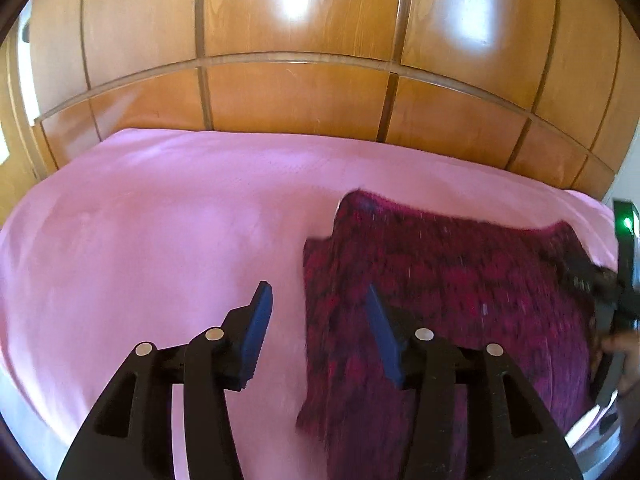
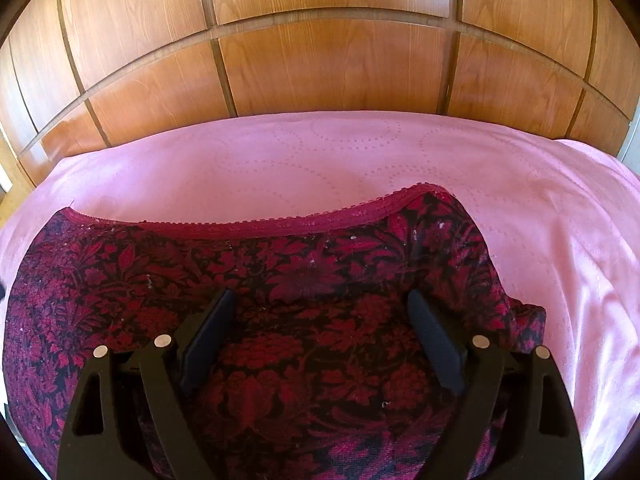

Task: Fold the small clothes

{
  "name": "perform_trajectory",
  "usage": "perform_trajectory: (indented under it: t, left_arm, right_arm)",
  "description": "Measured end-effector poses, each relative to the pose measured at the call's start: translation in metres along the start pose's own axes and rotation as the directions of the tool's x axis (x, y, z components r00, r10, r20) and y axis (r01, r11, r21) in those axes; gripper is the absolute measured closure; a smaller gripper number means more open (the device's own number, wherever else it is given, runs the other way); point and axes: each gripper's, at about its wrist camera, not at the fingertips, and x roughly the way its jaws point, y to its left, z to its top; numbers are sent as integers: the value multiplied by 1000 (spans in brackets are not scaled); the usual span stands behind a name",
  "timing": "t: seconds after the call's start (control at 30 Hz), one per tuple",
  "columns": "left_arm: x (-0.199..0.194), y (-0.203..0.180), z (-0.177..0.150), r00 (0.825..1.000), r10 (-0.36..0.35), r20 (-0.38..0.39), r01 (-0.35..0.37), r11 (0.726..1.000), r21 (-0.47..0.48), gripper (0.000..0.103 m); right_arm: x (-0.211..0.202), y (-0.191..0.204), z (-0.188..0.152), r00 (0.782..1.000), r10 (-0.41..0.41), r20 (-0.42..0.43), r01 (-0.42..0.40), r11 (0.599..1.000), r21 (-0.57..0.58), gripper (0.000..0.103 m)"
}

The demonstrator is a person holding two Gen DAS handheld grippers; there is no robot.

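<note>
Wood-grain panelling [image 2: 320,64] fills the background behind a bed covered with a pink bedspread [image 1: 160,208] bearing a faint dotted, stitched pattern. On the bedspread lies the task's item, a small garment [image 2: 304,280] in a dark red and black floral print with a scalloped lace edge [image 2: 280,222] along its far side; from the left wrist view it lies to the right of centre and is blurred. The right gripper [image 2: 322,312] hovers directly over the middle of the garment, jaws wide apart and holding nothing; whether its tips touch the cloth cannot be told. The left gripper [image 1: 320,304] is likewise spread and empty, one blue-padded finger above bare bedspread, the other above the garment's left edge. Judged from this layout, the step in hand is the approach before a fold: the garment appears spread out with no fold clearly made. The next move probably calls for each gripper to descend on an edge or corner, pinch a single layer, and carry it across. No brand, label or legible writing is visible.
</note>
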Motion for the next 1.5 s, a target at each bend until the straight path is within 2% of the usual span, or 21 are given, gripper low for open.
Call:
perform_trajectory:
  t: [0.2, 0.37, 1.03, 1.1, 1.17, 1.27, 1.33, 1.4, 1.43, 1.5]
  left_arm:
    - [-18, 7, -32, 1000, -2, -28, 2, 1000, -13, 55]
    - [-27, 13, -46, 999, -12, -32, 12, 1000, -19, 55]
    - [-36, 6, -75, 998, -46, -46, 47, 999, 6, 55]
    - [-33, 5, -76, 995, -79, -61, 80, 997, 11, 69]
    - [-30, 4, -77, 988, -129, -85, 131, 991, 15, 100]
    - [-29, 4, -80, 988, -135, -78, 137, 990, 24, 102]
    - [-19, 17, -85, 981, -164, -108, 160, 986, -49, 103]
    - [1, 33, -99, 973, -146, -180, 125, 984, -125, 103]
    - [4, 40, -108, 970, -177, -169, 151, 976, -159, 103]
    - [-3, 40, -106, 971, -175, -165, 151, 977, -150, 103]
  right_arm:
    - [0, -1, 0, 1000, 1, 2, -1, 1000, -3, 16]
    - [-1, -1, 0, 1000, 0, 2, 0, 1000, -4, 16]
    - [-1, -3, 0, 1000, 0, 4, 0, 1000, -8, 16]
    - [-1, -3, 1, 1000, 0, 4, 0, 1000, -8, 16]
    - [-1, -3, 0, 1000, 0, 4, 1, 1000, -8, 16]
    - [-2, -2, 0, 1000, -5, 11, 5, 1000, -4, 16]
    - [-3, -2, -1, 1000, -3, 14, 3, 1000, -3, 16]
    - [-2, -3, 0, 1000, 1, 9, -1, 1000, 1, 15]
    - [-1, -4, 0, 1000, 5, 7, -5, 1000, 3, 15]
    - [-1, -5, 1, 1000, 10, 4, -10, 1000, 5, 15]
